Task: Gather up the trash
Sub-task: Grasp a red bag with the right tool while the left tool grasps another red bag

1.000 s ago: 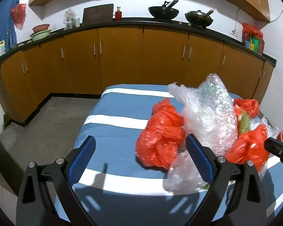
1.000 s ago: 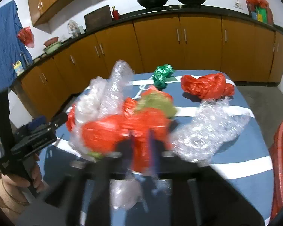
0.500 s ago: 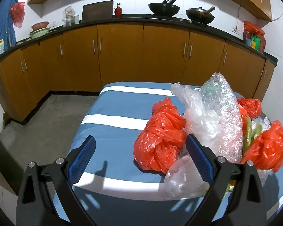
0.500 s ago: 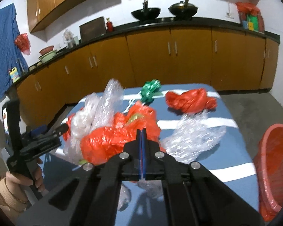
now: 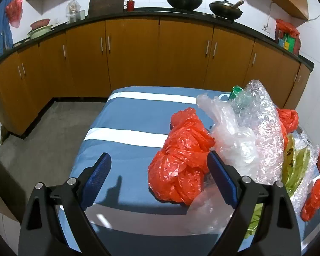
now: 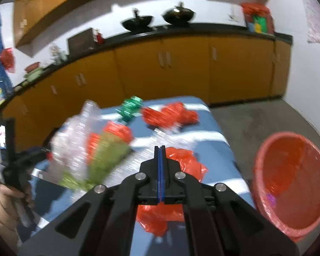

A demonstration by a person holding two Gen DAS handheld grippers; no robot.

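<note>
Swinging toward the red basin (image 6: 292,179), the right gripper (image 6: 160,149) is pinching a red bag (image 6: 181,164), while the left gripper (image 5: 159,166) (spread, just narrowing) is hovering beside a soft, light red bag (image 5: 181,162).

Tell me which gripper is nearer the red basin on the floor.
Right. The right gripper, shut on a red plastic bag, is just beside the red basin; the left gripper sits across the table.
</note>
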